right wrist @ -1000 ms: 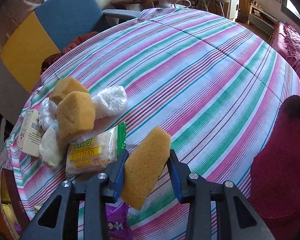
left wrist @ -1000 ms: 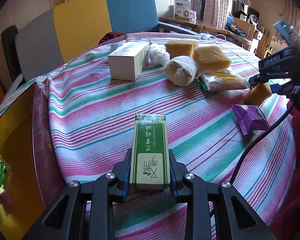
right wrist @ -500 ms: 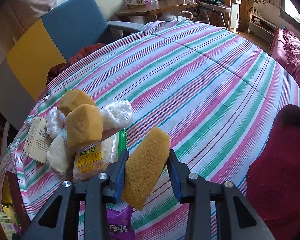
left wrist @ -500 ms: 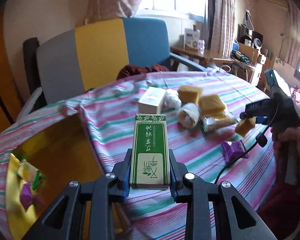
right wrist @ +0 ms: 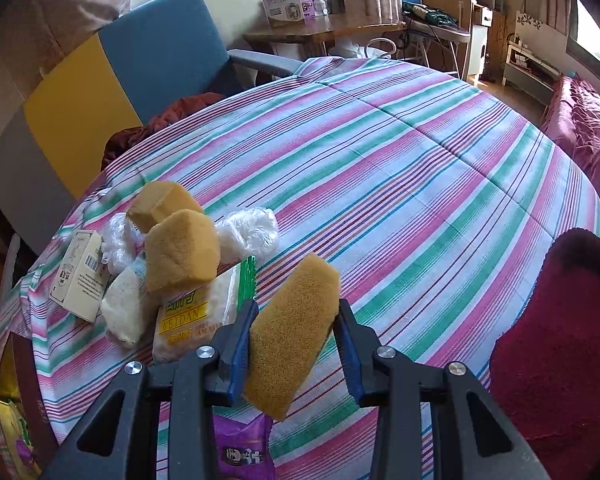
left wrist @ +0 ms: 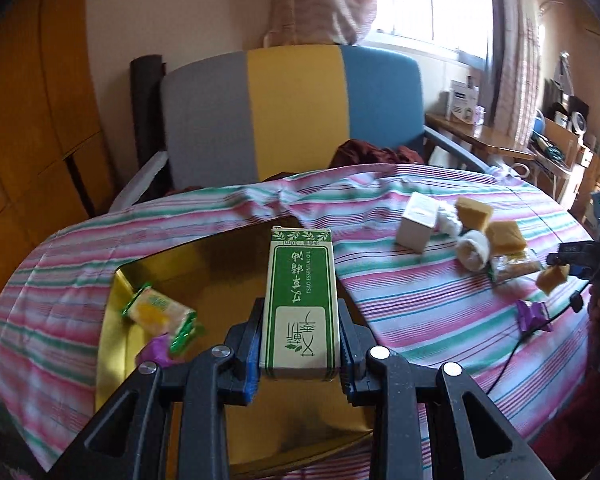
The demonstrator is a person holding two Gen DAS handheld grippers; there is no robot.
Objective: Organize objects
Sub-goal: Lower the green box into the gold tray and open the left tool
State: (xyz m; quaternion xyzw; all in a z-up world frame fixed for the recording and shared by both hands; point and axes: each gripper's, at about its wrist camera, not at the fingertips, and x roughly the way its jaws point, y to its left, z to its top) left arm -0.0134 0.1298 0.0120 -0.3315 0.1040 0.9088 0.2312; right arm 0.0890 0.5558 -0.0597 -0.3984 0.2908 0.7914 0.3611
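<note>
We see one round bench under striped cloth, one shiny gold box, three porous sponges. Our right gripper clamps one sponge; our left gripper clamps one green carton above the box.

Green box, yellow sponge, both clamped

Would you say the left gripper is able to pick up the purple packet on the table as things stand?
Probably not yet: the left gripper is shut on a green box, so it has no free jaws for the purple packet.
</note>
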